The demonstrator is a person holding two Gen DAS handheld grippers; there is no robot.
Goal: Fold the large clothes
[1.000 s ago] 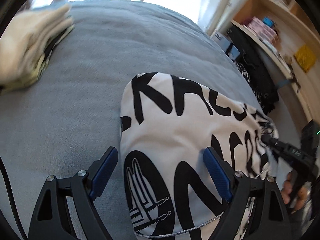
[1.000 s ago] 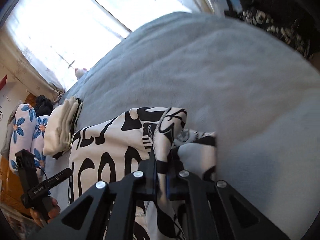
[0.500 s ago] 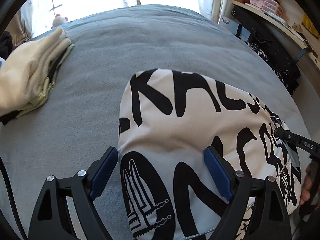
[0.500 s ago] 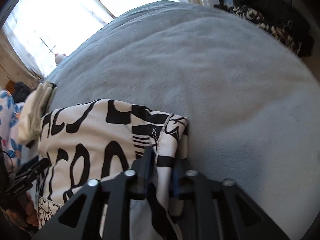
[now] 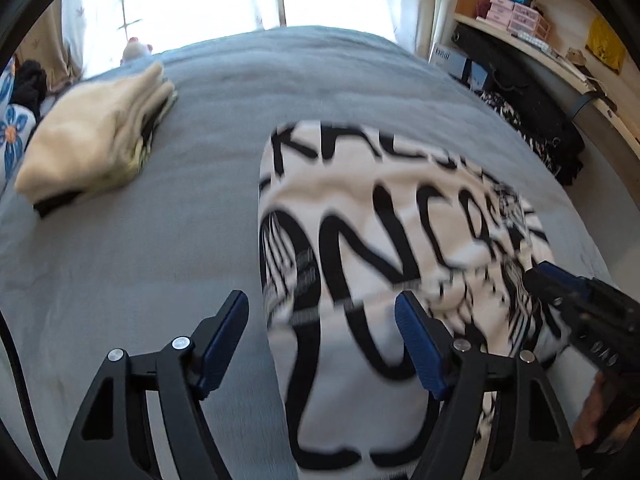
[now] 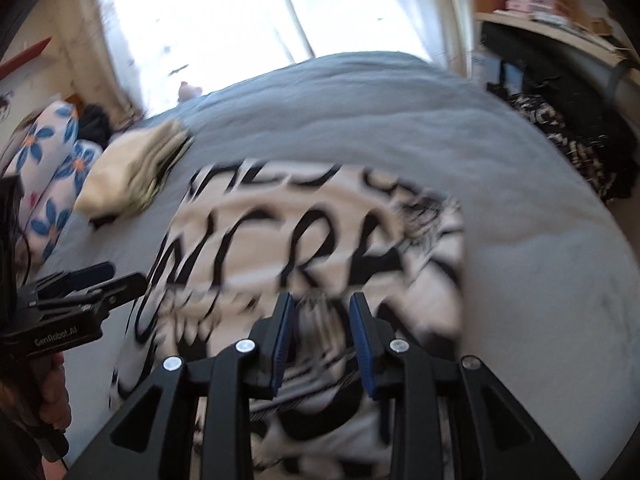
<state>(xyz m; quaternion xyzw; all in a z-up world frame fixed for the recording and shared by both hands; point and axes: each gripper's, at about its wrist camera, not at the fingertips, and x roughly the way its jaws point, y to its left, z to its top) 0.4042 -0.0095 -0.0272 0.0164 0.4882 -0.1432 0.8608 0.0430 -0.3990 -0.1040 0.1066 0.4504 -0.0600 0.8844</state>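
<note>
A white garment with big black lettering [image 5: 384, 240] lies folded on the grey bed [image 5: 200, 200]; it also shows in the right wrist view [image 6: 312, 240], blurred. My left gripper [image 5: 320, 308] is open wide, hovering over the garment's near left edge, holding nothing. My right gripper [image 6: 322, 308] has its jaws partly open above the garment's near edge, with no cloth between them. The right gripper also shows in the left wrist view [image 5: 560, 292] at the garment's right side. The left gripper shows in the right wrist view [image 6: 100, 280] at the left.
A folded cream stack of clothes [image 5: 96, 148] lies at the bed's far left. Flowered pillows [image 6: 52, 184] sit beyond it. Dark clothes [image 5: 536, 136] and shelves [image 5: 540, 36] stand right of the bed. A bright window [image 5: 180, 4] is behind.
My right gripper has let go of the garment's fold and opened partly, swinging to face along the bed. The garment now lies flatter. Both cameras have lifted and pulled back.
</note>
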